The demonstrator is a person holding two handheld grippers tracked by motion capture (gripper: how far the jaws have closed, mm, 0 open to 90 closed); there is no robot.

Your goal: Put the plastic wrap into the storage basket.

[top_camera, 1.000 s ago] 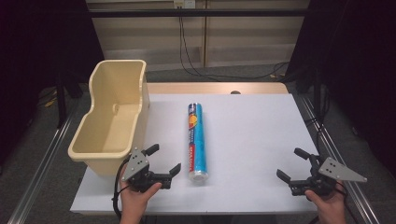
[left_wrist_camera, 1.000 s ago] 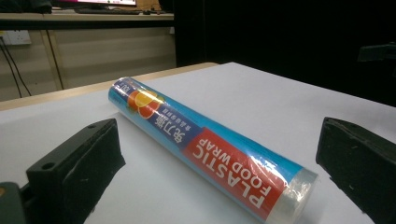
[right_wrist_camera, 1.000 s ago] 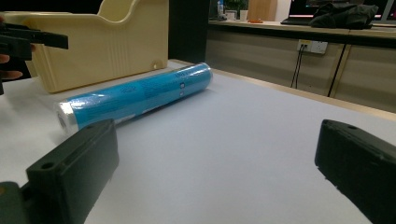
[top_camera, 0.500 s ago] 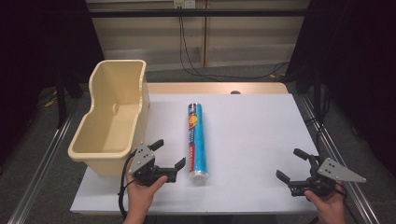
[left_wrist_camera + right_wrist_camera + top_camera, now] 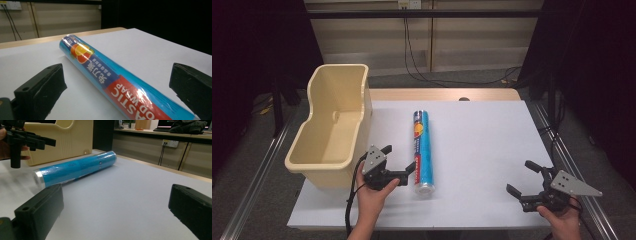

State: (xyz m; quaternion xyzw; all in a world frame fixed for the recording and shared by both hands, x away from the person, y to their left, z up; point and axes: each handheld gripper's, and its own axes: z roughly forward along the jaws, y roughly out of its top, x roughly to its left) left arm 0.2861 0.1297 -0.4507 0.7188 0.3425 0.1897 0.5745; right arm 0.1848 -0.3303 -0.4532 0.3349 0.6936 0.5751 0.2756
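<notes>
A blue roll of food wrap [image 5: 422,149] lies lengthwise on the white table [image 5: 482,145], its clear end cap toward me. My left gripper [image 5: 400,158] is open just left of the roll's near end, one jaw almost touching it. In the left gripper view the roll [image 5: 110,75] runs between the two spread jaws, which are not closed on it. My right gripper [image 5: 520,176] is open near the front right of the table, far from the roll, nothing between its jaws. In the right gripper view the roll [image 5: 75,168] lies ahead to the left.
A tall cream plastic bin [image 5: 332,125] stands at the table's left edge, just behind my left hand; it is also in the right gripper view [image 5: 65,140]. Cables hang down the back wall. Bare white tabletop lies between the roll and my right gripper.
My left gripper has moved right and slightly forward from beside the bin up to the roll's near end. The right gripper has barely shifted. The roll has not moved.
</notes>
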